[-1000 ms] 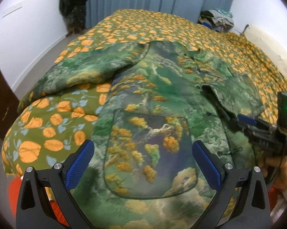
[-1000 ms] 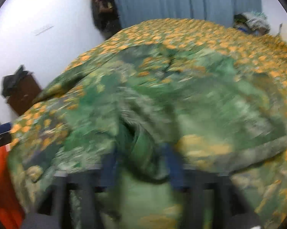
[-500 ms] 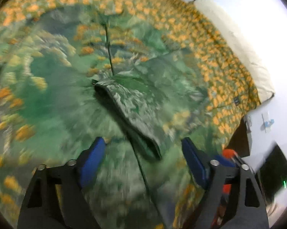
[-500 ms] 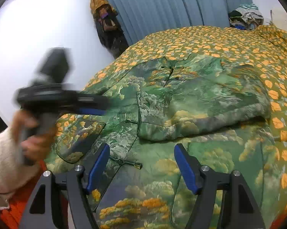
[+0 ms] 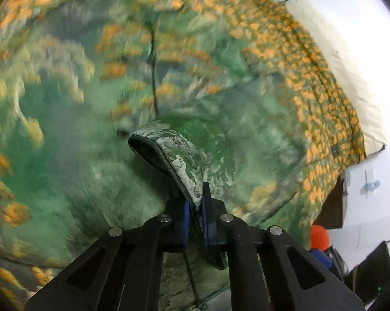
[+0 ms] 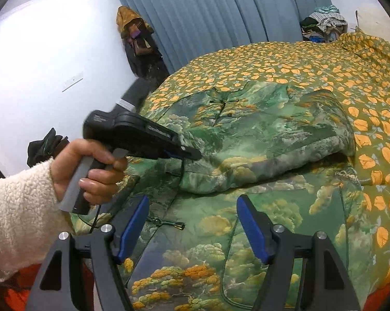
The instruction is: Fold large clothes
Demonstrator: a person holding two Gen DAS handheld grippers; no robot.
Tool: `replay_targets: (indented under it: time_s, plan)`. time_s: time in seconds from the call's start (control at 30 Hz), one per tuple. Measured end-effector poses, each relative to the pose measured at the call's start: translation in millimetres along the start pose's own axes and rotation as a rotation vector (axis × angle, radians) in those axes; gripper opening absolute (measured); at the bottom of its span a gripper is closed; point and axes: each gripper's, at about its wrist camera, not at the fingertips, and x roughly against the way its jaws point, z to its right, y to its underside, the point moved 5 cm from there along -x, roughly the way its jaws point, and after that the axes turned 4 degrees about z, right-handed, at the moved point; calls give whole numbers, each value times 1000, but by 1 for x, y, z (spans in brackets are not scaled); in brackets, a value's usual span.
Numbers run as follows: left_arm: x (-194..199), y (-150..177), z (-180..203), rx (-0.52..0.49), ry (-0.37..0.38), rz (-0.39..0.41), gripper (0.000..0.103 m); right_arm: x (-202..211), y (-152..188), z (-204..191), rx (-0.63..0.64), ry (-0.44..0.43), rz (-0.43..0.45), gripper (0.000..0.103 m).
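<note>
Jacket cuff pinched by left gripper; right gripper spread, empty.

Left wrist cam sits right behind the left tongs, pitched steeply down and very close on the green printed garment, blurred, with the orange-leaf bedspread and a white wall on its right edge. Right wrist cam rides behind the right tongs, tilted down less, looking across the bed toward the blue curtain and white wall, further back, so it also catches the left hand with its tool. Shared: the folded-over garment flap mid-bed and the surrounding bedspread.
</note>
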Motion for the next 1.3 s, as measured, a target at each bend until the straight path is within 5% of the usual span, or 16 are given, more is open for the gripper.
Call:
replay_targets:
  time_s: [0.17, 0.33, 0.47, 0.6, 0.67, 0.8, 0.97, 1.2, 1.3]
  plan:
    - [37, -57, -13, -42, -49, 114, 5, 8, -14, 22, -13, 58, 23, 71]
    - [32, -92, -60, -16, -157, 159, 5, 2, -47, 61, 21, 157, 35, 71]
    - [4, -87, -98, 49, -192, 98, 9, -17, -77, 104, 22, 239, 15, 71]
    - [-3, -86, -109, 106, -193, 114, 26, -65, -111, 148, 14, 288, -81, 44]
    - [-1, -83, -106, 116, -169, 130, 40, -89, -126, 161, 16, 295, -110, 41]
    - [-9, -78, -96, 37, -219, 120, 36, -127, -135, 168, 49, 286, -161, 39]
    - [-34, -66, -99, -11, -276, 77, 29, -172, -95, 191, 44, 323, -333, 39]
    - [-42, -61, -102, -39, -294, 87, 30, -177, -106, 197, 12, 303, -395, 39]
    - [-43, -60, -103, -38, -284, 101, 30, -170, -142, 198, -31, 289, -308, 39]
